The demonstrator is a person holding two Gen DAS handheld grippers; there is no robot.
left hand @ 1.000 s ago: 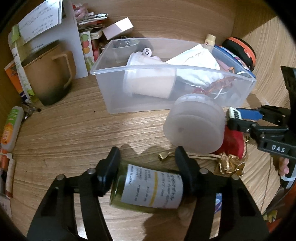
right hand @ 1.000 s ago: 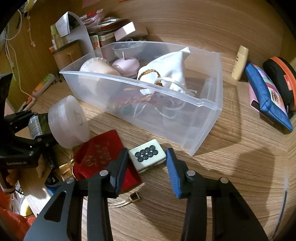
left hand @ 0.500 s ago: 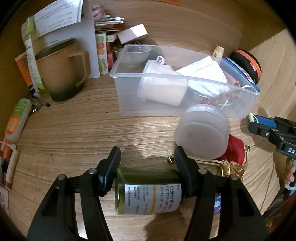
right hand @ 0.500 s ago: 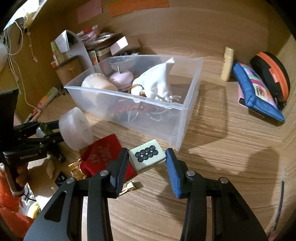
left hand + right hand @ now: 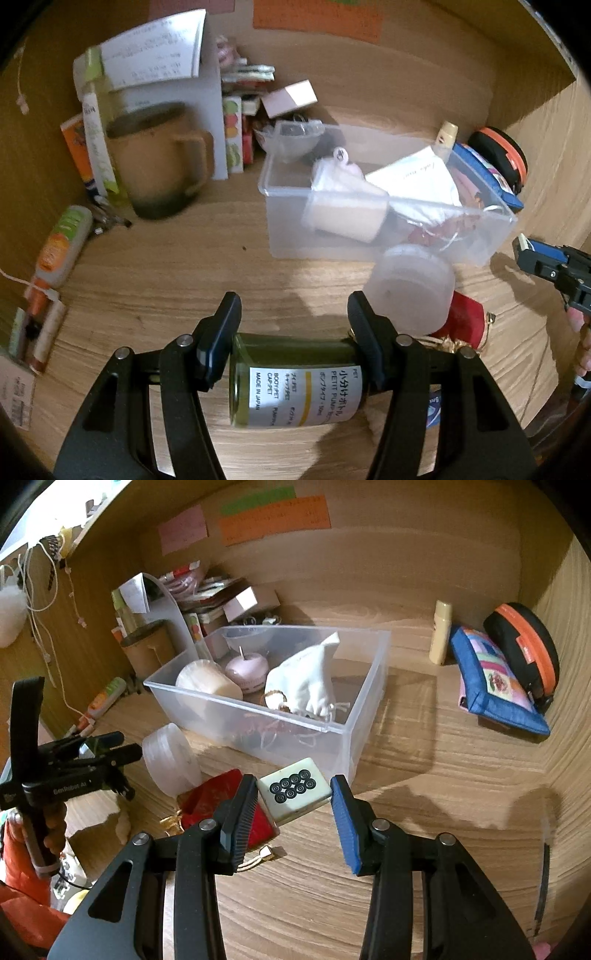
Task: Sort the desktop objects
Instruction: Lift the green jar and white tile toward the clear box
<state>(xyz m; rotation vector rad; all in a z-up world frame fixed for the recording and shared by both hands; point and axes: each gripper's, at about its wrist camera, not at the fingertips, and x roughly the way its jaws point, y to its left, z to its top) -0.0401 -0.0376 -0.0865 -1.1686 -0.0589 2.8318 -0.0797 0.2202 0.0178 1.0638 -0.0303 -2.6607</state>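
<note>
Both grippers have risen since one second ago, so the desk looks farther away, and the clear bin (image 5: 334, 720) now sits higher in both views. From left to right in the left wrist view: a tan mug (image 5: 159, 158) is blurred, and the papers behind it cannot be read. One green bottle (image 5: 295, 380) is clamped end to end between the jaws of the left gripper (image 5: 293, 334); it lies crosswise above the wood, and its right end is hidden behind the right finger. One frosted round jar (image 5: 412, 288) stands in front of the bin, covering part of one red pouch (image 5: 467, 323). In the right wrist view, the right gripper (image 5: 293, 801) holds one mahjong tile (image 5: 293, 792) with eight circles; the black finger touches its left edge, but a small gap seems to remain at the blue pad (image 5: 345, 827), so I cannot tell if the tile is firmly squeezed. Inside the bin I count one cream cup (image 5: 207, 683), one pink round gadget (image 5: 246, 672) and one white drawstring bag (image 5: 308, 686); the tangled cords beneath are hard to make out. At the far right lie one blue pouch (image 5: 495, 686) and one black-and-orange case (image 5: 524, 646).
</note>
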